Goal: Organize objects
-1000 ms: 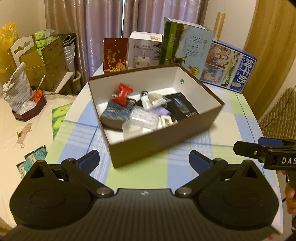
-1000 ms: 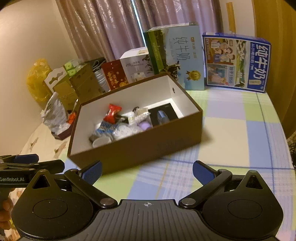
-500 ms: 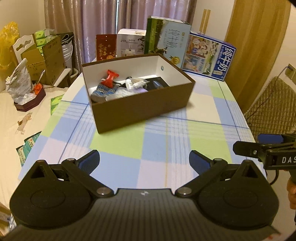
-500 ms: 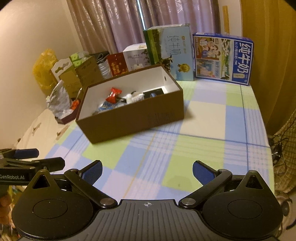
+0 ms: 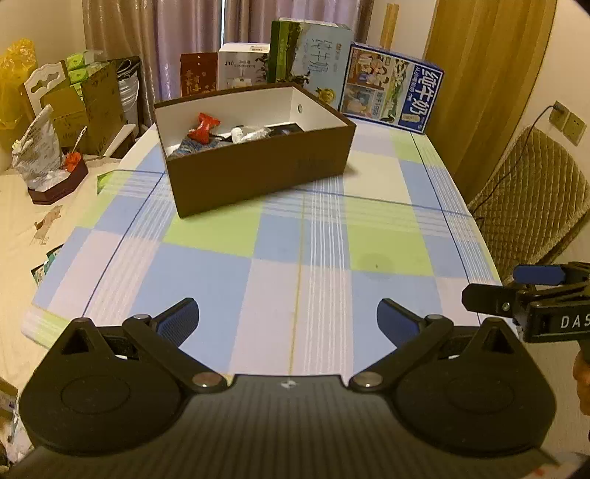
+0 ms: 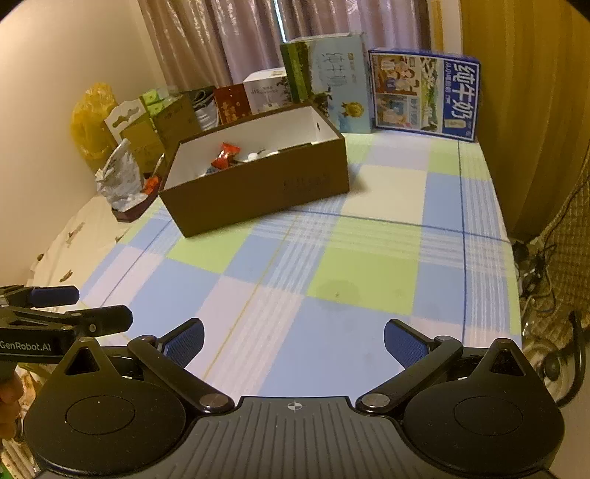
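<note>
On the checked tablecloth, brown white-lined box of small items; both hand-held grippers wide open, empty.

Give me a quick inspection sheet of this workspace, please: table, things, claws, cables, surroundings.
Surface: checked tablecloth, bare in front of the box.
Job's things: brown box, lid off, holding a red wrapper and other small items.
Clutter: milk cartons and small boxes standing behind the brown box.
Grippers: left claw open, empty; right claw open, empty.
Cables: tangled cords on the floor beside the table.
Surroundings: curtains, quilted chair, cardboard boxes at the left.
</note>
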